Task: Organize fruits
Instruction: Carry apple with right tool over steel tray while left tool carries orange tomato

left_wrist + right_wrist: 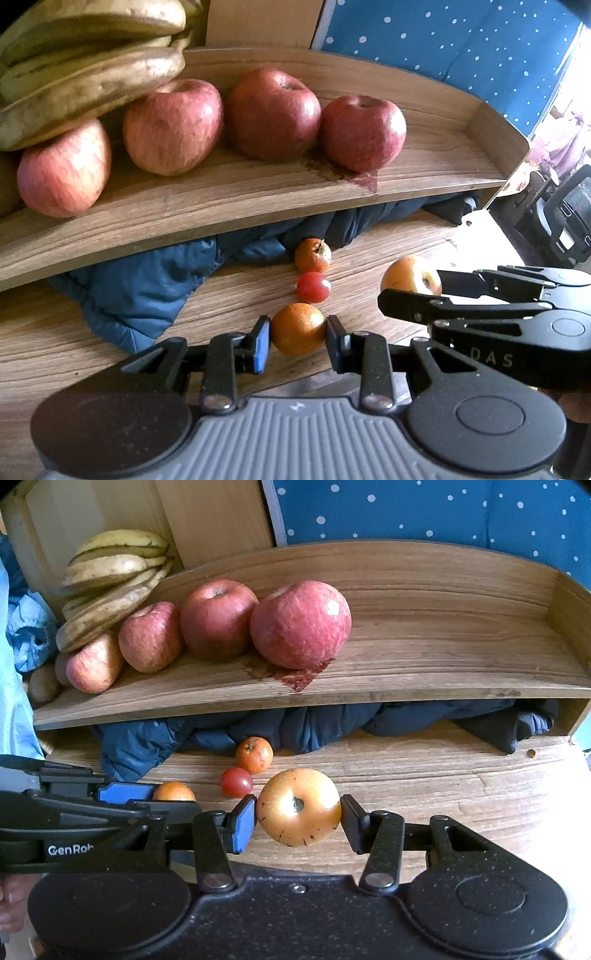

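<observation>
Nearest the left wrist camera, the left gripper (pixel 298 334) had its jaws drawn in close on a small orange (pixel 298 328), one pad pressing each side of the fruit, which sat squarely between the fingertips above the wooden tabletop (pixel 92 354). Just beside it on the right, the right gripper (pixel 298 818) had its jaws set wider around a yellow-orange apple (pixel 298 806), dark stem pit facing the camera; the blue-faced pad touched the apple's left side and the black pad its right, so the apple was clamped between them. In the left wrist view the same apple showed partly hidden behind the right gripper's black fingers.

A little beyond the held orange lay a small red tomato (pixel 313 287) on the tabletop, apart from both sets of pads, and just past that a second, rougher small orange (pixel 313 255), the three forming a short line running away from the left gripper. Behind the far orange a rumpled dark blue jacket (pixel 147 280) was stuffed under the raised wooden shelf (pixel 258 192).

On the shelf stood four red apples (pixel 272 112) in a row, the rightmost beside a dark wet-looking stain (pixel 299 679). At the left end a bunch of browning bananas (pixel 92 70) rested over the leftmost apple. Farthest back hung a blue cloth with white dots (pixel 461 44).
</observation>
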The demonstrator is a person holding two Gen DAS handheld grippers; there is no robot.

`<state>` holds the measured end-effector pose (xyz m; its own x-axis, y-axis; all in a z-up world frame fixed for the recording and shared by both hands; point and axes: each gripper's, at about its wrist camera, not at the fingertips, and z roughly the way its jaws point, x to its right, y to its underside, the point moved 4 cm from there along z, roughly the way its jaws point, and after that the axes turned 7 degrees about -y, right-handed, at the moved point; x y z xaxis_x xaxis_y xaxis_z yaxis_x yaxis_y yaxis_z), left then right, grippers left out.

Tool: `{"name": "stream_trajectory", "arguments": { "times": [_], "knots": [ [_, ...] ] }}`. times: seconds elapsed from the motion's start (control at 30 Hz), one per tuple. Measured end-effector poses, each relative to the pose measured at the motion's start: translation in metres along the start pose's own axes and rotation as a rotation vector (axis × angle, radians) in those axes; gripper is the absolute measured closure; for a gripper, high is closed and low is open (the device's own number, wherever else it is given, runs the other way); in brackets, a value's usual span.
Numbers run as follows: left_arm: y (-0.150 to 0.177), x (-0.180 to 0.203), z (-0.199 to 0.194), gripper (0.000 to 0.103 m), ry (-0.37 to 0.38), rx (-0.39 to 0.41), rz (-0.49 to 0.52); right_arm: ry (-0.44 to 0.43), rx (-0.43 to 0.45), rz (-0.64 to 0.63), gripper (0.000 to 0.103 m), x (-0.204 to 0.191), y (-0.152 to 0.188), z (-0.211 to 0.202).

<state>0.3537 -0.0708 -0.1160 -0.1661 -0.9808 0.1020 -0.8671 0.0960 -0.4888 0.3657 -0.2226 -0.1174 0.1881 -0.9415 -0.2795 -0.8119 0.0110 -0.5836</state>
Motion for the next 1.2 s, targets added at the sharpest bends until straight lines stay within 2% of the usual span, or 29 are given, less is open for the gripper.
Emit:
{"name": "stream_trajectory", "arguments": {
  "times": [0.73,1.2],
  "knots": [
    [0.022,0.016,-0.030,0.069,-0.022,0.027,-0.039,-0.029,0.021,-0.032,0.052,-0.007,0.031,-0.049],
    [0.046,0.042,-0.039,0.069,-0.003,0.011,-0.023,-0.050,-0.029,-0.043,0.052,-0.013,0.077,-0.079]
  ]
}}
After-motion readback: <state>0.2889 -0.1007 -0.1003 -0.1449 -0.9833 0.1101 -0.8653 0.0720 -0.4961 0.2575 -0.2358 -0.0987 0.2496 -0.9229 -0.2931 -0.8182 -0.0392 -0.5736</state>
